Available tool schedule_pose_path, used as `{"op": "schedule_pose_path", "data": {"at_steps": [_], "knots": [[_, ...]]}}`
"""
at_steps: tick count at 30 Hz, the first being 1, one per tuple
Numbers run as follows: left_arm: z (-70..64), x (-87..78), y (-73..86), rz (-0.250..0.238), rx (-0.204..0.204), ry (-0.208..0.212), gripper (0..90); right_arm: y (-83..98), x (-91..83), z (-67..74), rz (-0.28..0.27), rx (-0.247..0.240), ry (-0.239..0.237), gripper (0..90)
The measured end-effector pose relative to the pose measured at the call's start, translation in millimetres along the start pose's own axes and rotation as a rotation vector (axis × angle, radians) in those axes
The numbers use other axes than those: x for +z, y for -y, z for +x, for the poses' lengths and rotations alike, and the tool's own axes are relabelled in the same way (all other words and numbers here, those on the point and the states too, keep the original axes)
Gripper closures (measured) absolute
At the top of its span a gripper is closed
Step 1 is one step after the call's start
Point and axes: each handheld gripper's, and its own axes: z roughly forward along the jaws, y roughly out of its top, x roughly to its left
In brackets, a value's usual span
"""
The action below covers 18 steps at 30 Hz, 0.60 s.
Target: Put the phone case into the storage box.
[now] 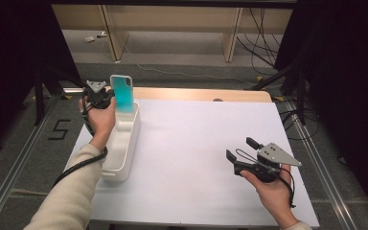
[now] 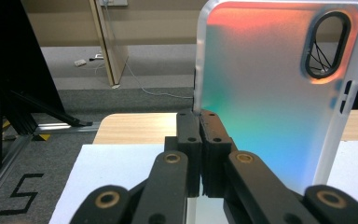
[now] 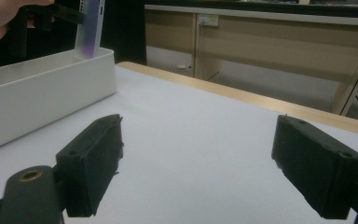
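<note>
A translucent phone case [image 1: 123,93], teal with an orange tint near its camera cutout [image 2: 265,102], stands upright over the far end of a long white bin [image 1: 117,170]. My left gripper [image 1: 112,99] is shut on the case's side edge, and in the left gripper view the jaws meet tightly there [image 2: 199,117]. In the right gripper view the case [image 3: 89,28] has its lower end behind the bin's rim [image 3: 37,102]. My right gripper [image 1: 240,148] rests low over the white mat at the front right, its jaws wide open [image 3: 200,140] with nothing between them.
The bin lies lengthwise along the left edge of the white mat [image 1: 196,139], which covers a wooden table [image 1: 201,94]. Black stands and cables flank both sides. A metal rail [image 1: 323,177] runs along the right floor.
</note>
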Motion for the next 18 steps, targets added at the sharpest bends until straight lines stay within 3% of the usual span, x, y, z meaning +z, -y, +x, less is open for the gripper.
{"op": "schedule_pose_path", "data": {"at_steps": [18], "knots": [[-0.5, 4.9, 3.5, 0.019, 0.006, -0.010, 88.0, 0.7, 1.3, 0.4, -0.010, 0.006, -0.003, 17.3]]}}
